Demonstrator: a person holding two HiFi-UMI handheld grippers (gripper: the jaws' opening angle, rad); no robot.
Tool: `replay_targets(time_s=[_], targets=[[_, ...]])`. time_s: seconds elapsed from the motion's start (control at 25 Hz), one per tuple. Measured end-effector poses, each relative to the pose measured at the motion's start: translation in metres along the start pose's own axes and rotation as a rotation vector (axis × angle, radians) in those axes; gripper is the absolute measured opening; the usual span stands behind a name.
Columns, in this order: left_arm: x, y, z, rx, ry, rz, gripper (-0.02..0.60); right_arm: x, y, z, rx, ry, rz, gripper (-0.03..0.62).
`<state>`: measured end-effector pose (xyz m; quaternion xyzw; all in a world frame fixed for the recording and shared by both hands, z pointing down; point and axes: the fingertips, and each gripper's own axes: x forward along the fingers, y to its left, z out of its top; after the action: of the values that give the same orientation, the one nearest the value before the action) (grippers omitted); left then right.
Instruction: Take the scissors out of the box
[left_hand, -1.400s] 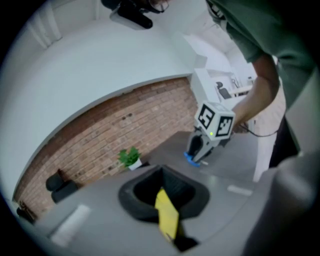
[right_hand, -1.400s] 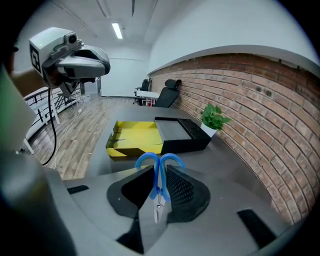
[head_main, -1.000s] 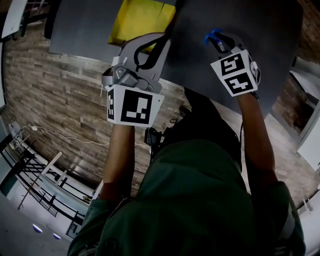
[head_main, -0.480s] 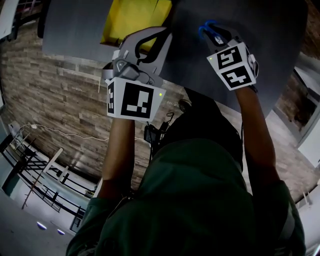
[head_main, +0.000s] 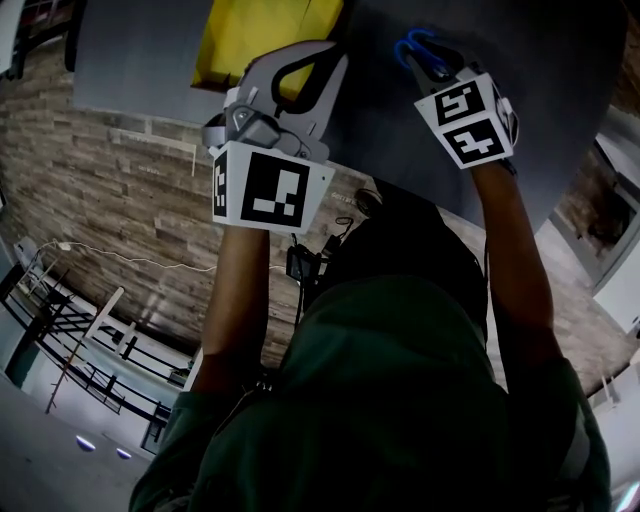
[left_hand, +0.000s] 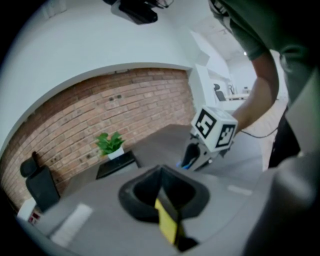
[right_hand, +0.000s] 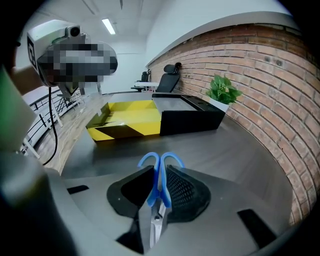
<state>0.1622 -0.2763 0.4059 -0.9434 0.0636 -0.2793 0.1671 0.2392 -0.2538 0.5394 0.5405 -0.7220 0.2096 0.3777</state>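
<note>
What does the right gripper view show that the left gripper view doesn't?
Only the right gripper view shows the whole yellow and black box on the table, and the scissors' blades clamped in the right gripper. Only the left gripper view shows that gripper's marker cube and a yellow flap pinched in the left gripper. Both show the plant and brick wall.

Dark grey worktop (right_hand: 250, 150), far edge running along a brick wall (right_hand: 270, 65). On it: open yellow box (right_hand: 127, 120), black-striped side; black box (right_hand: 187, 117) just beside it; potted plant (right_hand: 222, 92) behind, white pot.
</note>
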Motion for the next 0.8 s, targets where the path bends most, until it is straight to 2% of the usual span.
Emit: replay_targets(time_s=[0.8], targets=[[0.008,0.018,-0.020,-0.039,0.033,0.012,0.000,0.035,-0.007,-0.005,-0.038,0.037,0.027,0.078]])
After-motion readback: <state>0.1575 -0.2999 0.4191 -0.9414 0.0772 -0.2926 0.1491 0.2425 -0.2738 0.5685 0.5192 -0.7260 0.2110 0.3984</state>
